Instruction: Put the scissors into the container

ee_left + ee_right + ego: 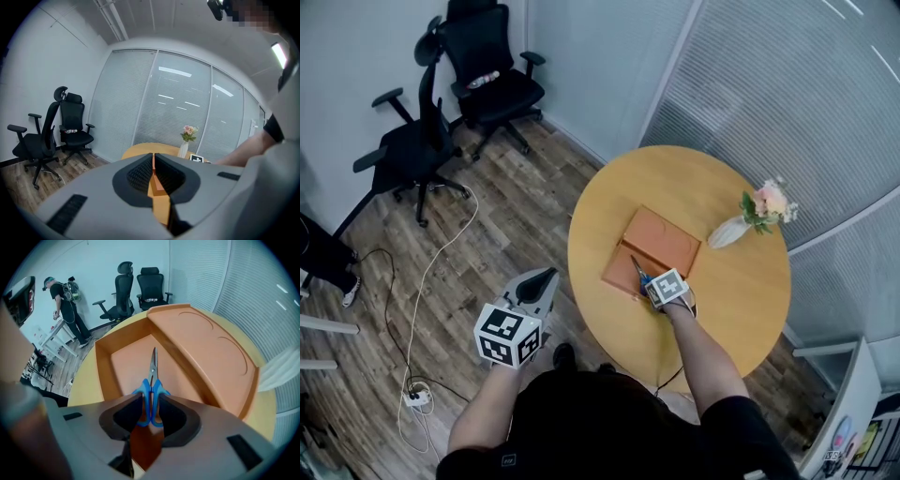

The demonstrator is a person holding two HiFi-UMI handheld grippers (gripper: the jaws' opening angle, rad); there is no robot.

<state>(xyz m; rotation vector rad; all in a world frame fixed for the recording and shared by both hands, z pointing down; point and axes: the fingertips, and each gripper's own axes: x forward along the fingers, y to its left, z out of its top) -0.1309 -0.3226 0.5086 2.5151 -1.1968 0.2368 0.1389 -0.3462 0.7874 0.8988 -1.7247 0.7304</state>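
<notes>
In the head view, the right gripper (654, 286) is reaching over the near edge of the orange container (661, 239) at mid-frame on the round table (722, 291), and the scissors (639, 271) are showing only as a thin sliver. The right gripper view is making it plain: the right gripper (149, 401) is pinching the scissors (152, 380) by their blue handles, with the closed blades pointing up the frame over the container's (101, 366) sunken compartment. Whether they are touching its floor I cannot tell. That view alone is also showing a person (63, 296) standing at upper left. The left gripper (546, 275) is hanging off the table at lower left, over the wooden floor (497, 225). In its own view the left gripper (153, 161) is showing its fingers pressed together at the tips, gripping nothing, with a flower vase (187, 136) beyond.
</notes>
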